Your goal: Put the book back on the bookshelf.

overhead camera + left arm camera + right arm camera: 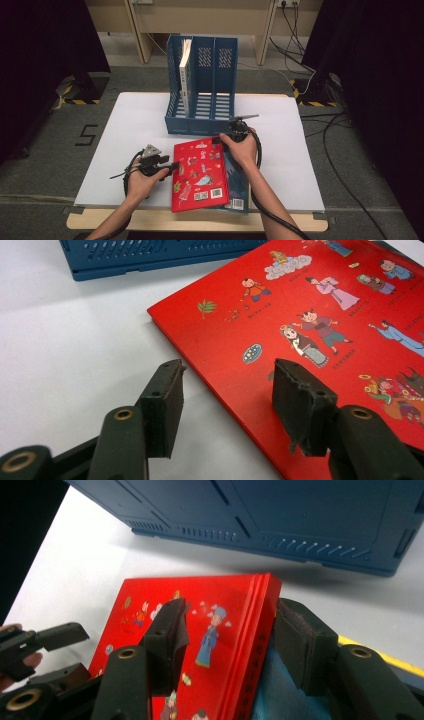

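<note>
A red picture book point(200, 172) lies flat near the table's front edge, on top of a blue book point(237, 185). My left gripper point(172, 166) is at its left edge. In the left gripper view the gripper point(227, 372) stands open, one jaw over the white tabletop and the other over the red cover point(325, 315). My right gripper point(227, 140) is at the book's far right corner. In the right gripper view the gripper point(231, 607) straddles that corner point(225, 610), one jaw over the cover and one beside the spine above the blue book point(280, 690); I see no firm squeeze.
A blue three-slot file rack point(202, 125) stands just behind the books, with a white book point(185, 75) upright in its left slot. The white tabletop point(135, 130) has bare room to the left and right. Cables run over the floor at the right.
</note>
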A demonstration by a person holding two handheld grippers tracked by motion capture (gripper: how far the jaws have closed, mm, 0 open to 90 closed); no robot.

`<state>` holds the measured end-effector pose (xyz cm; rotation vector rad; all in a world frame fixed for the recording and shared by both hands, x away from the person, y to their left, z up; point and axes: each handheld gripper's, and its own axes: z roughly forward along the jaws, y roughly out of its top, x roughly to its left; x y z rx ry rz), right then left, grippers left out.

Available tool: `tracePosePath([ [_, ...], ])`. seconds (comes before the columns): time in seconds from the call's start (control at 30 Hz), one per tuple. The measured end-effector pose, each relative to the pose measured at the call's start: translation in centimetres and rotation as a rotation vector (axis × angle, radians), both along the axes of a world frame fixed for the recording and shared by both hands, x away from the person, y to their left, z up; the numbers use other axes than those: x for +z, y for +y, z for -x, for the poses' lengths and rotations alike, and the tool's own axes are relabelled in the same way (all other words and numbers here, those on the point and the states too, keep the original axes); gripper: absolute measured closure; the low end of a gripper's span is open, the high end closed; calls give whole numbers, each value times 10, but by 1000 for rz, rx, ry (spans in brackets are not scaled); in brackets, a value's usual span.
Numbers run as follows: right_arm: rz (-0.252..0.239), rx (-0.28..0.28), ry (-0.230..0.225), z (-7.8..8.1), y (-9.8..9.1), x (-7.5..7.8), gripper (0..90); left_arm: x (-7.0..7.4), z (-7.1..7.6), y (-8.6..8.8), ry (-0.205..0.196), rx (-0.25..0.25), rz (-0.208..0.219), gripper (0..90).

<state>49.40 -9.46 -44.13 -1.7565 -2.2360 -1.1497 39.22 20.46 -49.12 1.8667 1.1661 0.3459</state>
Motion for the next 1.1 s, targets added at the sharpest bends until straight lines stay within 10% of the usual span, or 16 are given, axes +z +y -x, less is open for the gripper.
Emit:
tracePosePath([
  [0.77, -24, 30, 51, -24, 6, -14, 502, -1, 1, -2, 1, -12, -8, 499],
  [1.1, -27, 54, 10, -17, 9, 8, 575, -1, 2, -2, 5, -12, -18, 515],
])
